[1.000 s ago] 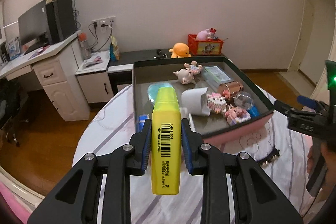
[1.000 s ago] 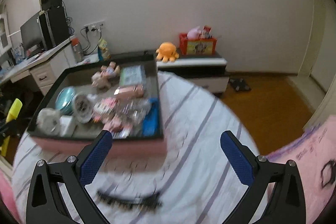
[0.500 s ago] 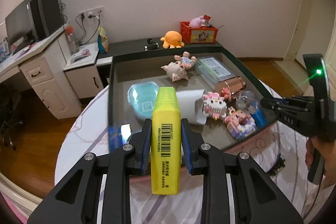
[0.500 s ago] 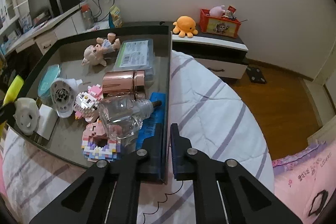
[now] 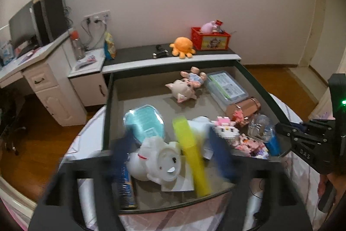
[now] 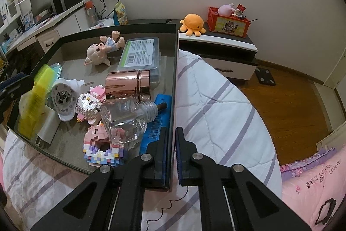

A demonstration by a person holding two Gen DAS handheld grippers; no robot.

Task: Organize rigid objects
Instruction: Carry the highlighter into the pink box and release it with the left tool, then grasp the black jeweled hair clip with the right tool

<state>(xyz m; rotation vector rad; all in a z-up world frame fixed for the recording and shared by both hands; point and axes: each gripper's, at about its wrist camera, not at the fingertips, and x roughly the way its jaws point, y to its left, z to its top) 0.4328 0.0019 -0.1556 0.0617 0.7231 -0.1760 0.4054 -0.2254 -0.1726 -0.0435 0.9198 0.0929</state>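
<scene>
Highlighter [image 5: 190, 157] is dropping free, blurred, between my left gripper [image 5: 173, 157] jaws, which half a second ago were clamping it and are now spreading wide over the tray [image 5: 108, 105]; I judge this item delivered beside the white toy [image 5: 157, 161]. Rightward, my right gripper [image 6: 170, 155] is pinching the tray's near wall, jaws almost closed, steadying it.

Two block figures [image 6: 90, 104] — one highlighter [image 5: 191, 157]

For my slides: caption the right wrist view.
Right gripper clamps the tray's side wall beside a clear glass bottle.
</scene>
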